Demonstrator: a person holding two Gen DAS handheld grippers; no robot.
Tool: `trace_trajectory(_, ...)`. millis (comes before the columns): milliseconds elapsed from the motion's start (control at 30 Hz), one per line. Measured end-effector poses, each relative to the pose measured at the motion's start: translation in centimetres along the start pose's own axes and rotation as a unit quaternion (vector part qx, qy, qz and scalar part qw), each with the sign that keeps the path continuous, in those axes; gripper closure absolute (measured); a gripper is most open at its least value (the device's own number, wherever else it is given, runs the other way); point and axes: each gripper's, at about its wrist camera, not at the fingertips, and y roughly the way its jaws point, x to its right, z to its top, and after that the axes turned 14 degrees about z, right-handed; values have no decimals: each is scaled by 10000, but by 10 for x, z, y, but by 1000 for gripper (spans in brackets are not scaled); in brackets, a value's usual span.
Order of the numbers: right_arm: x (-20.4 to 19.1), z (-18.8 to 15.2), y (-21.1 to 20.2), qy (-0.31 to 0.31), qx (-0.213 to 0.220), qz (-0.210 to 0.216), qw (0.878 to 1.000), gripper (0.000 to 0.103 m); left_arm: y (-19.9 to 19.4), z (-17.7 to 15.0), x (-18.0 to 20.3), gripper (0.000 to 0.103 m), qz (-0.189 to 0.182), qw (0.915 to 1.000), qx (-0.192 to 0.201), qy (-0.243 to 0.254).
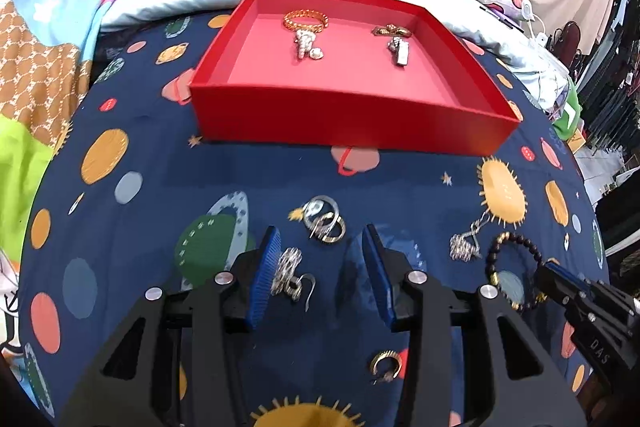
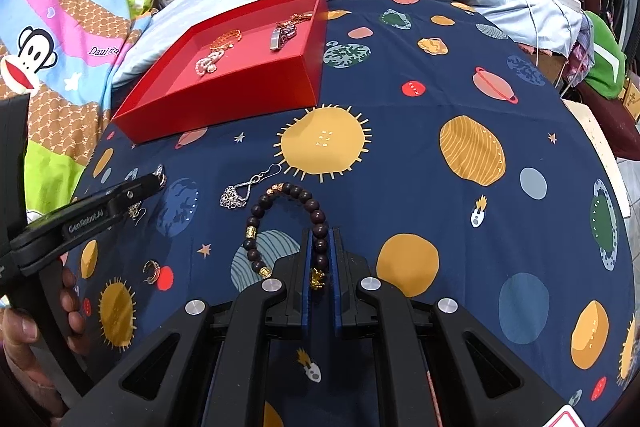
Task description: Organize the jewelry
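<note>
My left gripper (image 1: 321, 233) stands open over the navy planet-print bedspread. A silver filigree earring (image 1: 290, 277) lies between its blue pads, against the left one and well clear of the right. Just beyond the fingertips sits a cluster of silver rings (image 1: 324, 223). My right gripper (image 2: 321, 233) is shut on a dark bead bracelet (image 2: 320, 247) that still rests on the cloth. The red tray (image 1: 352, 123) lies farther back and holds a gold bracelet (image 1: 306, 21), a pearl piece (image 1: 306, 47) and a gold-and-silver piece (image 1: 396, 43).
A silver infinity pendant (image 2: 244, 191) lies left of the bead bracelet, and a gold ear cuff (image 2: 152, 271) lies near the front. A person's hand (image 2: 24, 331) holds the left gripper's handle. Pillows and patterned quilts ring the bedspread (image 2: 420, 99).
</note>
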Motion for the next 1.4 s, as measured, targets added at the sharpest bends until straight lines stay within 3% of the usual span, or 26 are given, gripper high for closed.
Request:
trace_trajectory(467, -10, -4, -2, -78, -15, 50, 10000, 96, -3, -18, -10, 63, 189, 9998, 21, 71)
trace_trajectory(500, -10, -4, -2, -75, -13, 49, 10000, 96, -3, -18, -8, 64, 195, 9998, 36, 92)
trace_trajectory(700, -9, -4, -1, -67, -8, 49, 10000, 96, -3, -19, -6, 95, 91, 9998, 44, 162)
trace_trajectory(900, -12, -2, -3, -107, 16, 80, 9999, 96, -6, -21, -4, 96, 7, 9998, 59, 174)
trace_trajectory(967, -14, 0, -5, -118, 42, 112, 9999, 96, -8, -21, -4, 103, -40, 9998, 71, 155)
trace_trajectory(1400, -35, 20, -34, -345, 389, 404, 9978, 96, -50, -7, -17, 103, -302, 9988, 398, 24)
